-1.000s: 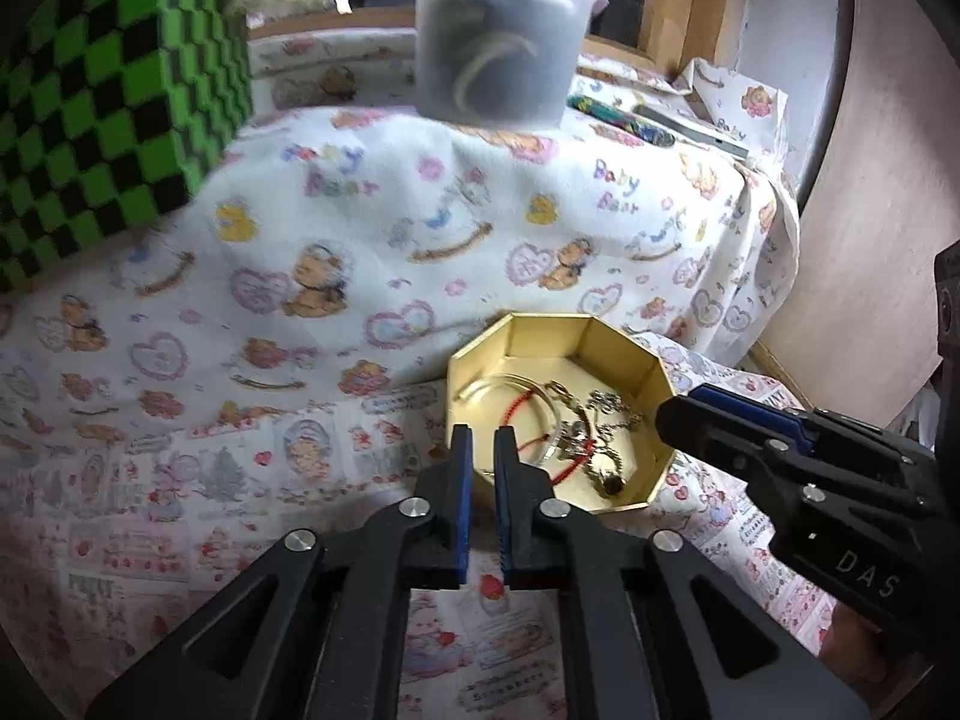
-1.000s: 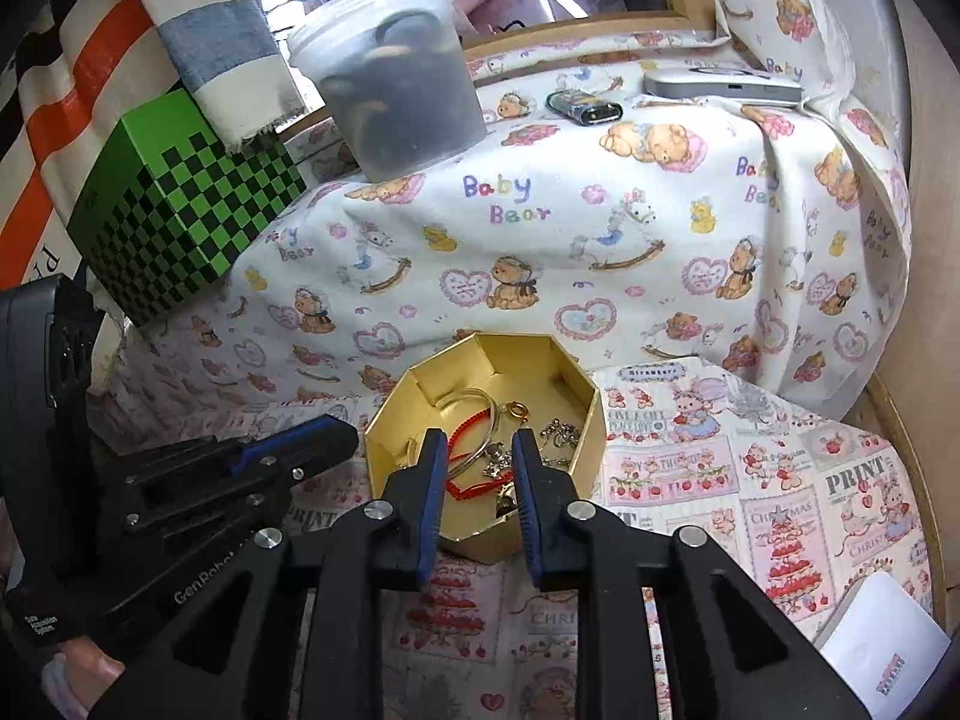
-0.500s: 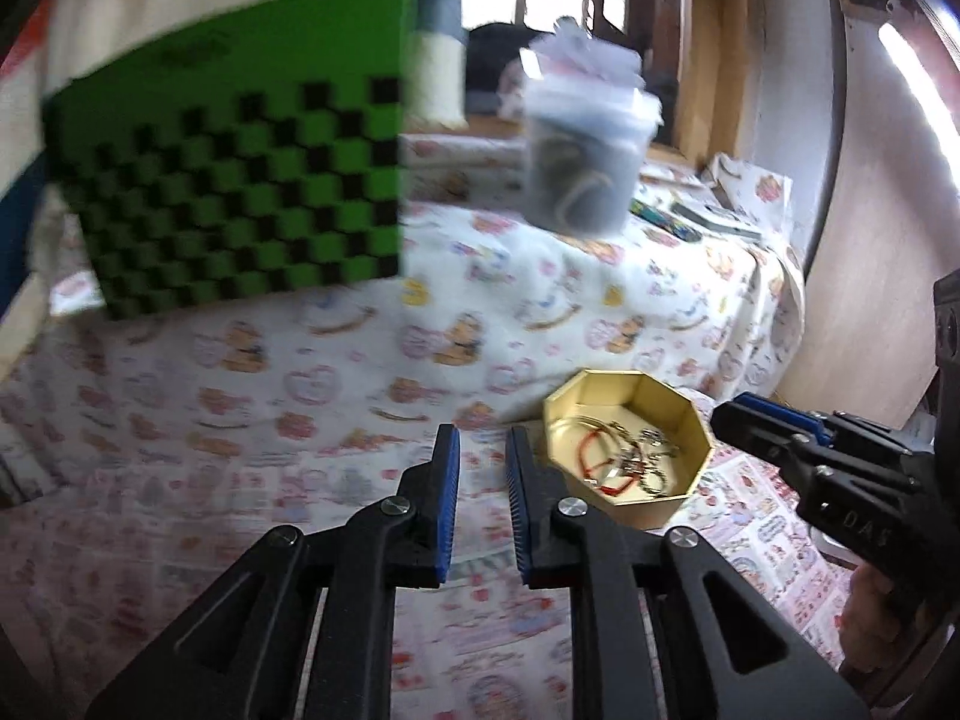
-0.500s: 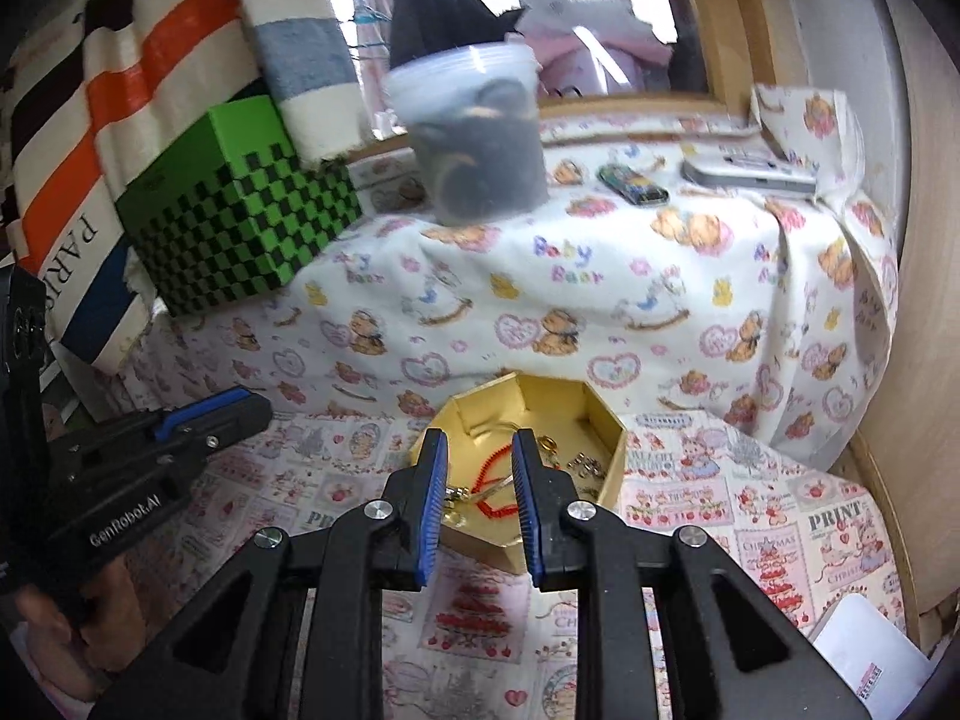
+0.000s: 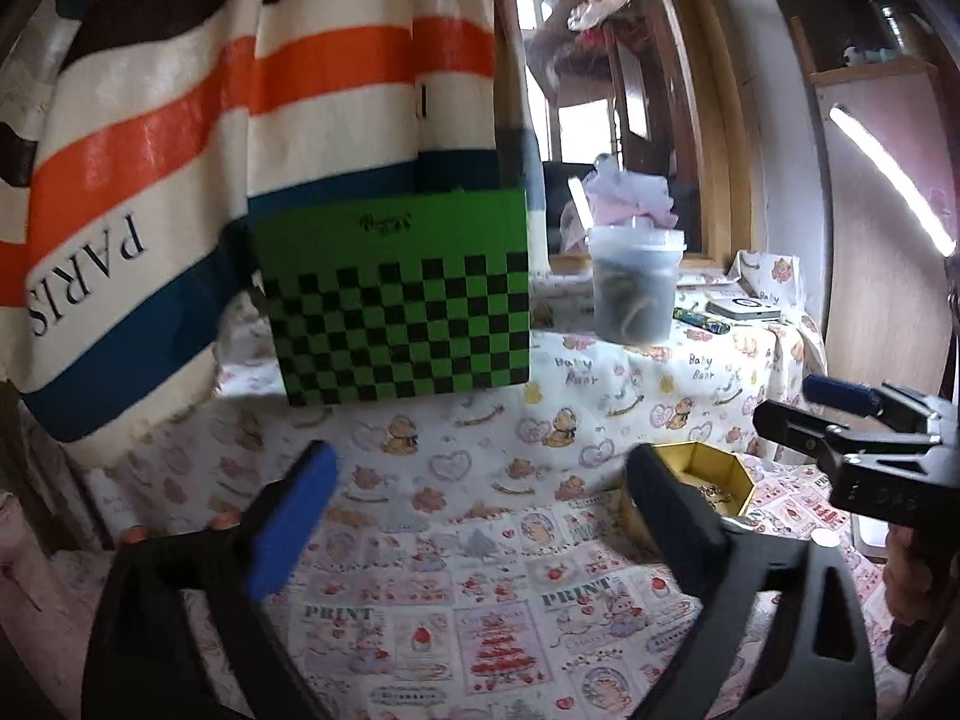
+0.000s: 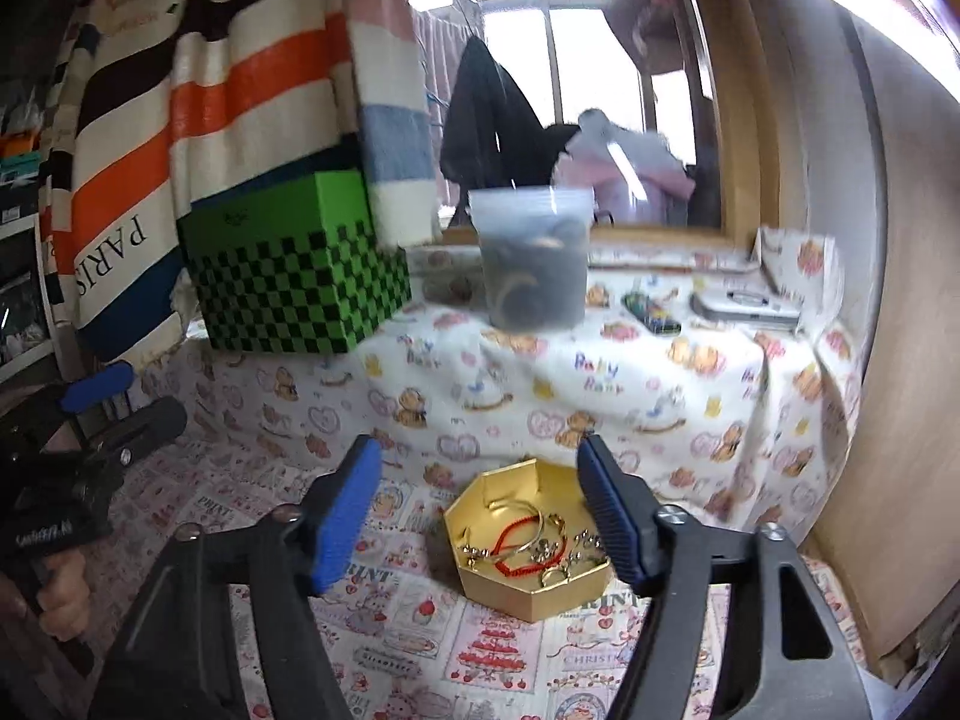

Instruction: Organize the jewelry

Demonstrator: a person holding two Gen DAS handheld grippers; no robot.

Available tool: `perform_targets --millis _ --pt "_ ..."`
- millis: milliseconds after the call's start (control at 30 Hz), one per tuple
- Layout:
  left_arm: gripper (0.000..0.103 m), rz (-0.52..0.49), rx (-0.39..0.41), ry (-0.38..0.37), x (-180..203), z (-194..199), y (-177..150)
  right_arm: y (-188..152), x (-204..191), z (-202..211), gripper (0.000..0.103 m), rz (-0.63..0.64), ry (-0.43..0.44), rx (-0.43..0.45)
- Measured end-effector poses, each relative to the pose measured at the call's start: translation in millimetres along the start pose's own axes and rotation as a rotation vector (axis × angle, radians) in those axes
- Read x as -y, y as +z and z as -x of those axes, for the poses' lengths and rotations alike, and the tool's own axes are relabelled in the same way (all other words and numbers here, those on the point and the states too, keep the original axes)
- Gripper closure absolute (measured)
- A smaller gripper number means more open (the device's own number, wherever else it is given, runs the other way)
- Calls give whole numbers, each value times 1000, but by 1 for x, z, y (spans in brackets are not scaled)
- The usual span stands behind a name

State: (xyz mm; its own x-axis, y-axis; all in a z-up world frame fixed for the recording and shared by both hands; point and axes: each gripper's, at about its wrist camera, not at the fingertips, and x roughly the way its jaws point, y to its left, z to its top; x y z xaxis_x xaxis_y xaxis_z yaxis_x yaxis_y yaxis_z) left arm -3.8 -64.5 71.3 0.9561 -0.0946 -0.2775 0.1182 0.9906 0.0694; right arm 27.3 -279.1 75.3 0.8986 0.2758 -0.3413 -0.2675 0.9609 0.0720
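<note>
A gold octagonal tin (image 6: 561, 591) sits on the printed cloth and holds a red cord bracelet (image 6: 519, 543), a gold bangle and small metal pieces. My right gripper (image 6: 480, 519) is open and empty, raised above and in front of the tin, which lies between its fingers in view. In the left wrist view the tin (image 5: 708, 474) is partly hidden behind my right finger. My left gripper (image 5: 480, 498) is open and empty, held over the cloth to the left of the tin.
A green checkered box (image 5: 396, 300) stands on the raised shelf at the back left. A plastic tub (image 6: 531, 258) with dark contents stands next to it. A lighter (image 6: 651, 315) and a flat silver device (image 6: 744, 306) lie at the right. A striped PARIS cloth (image 5: 180, 150) hangs behind.
Both grippers opened wide from shut and pulled back and upward away from the tin. The left gripper swung left, toward the green box.
</note>
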Motion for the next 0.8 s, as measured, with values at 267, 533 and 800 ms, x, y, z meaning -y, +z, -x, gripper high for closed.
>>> perform_targets --millis 267,533,800 --pt "1 47 27 11 -11 0 -20 -14 7 6 0 -20 -44 62" --pt "1 78 21 45 -22 -10 -45 -37 8 -13 0 -15 -56 58" --pt "1 86 41 75 -23 -13 -56 -46 4 -15 0 8 -74 82"
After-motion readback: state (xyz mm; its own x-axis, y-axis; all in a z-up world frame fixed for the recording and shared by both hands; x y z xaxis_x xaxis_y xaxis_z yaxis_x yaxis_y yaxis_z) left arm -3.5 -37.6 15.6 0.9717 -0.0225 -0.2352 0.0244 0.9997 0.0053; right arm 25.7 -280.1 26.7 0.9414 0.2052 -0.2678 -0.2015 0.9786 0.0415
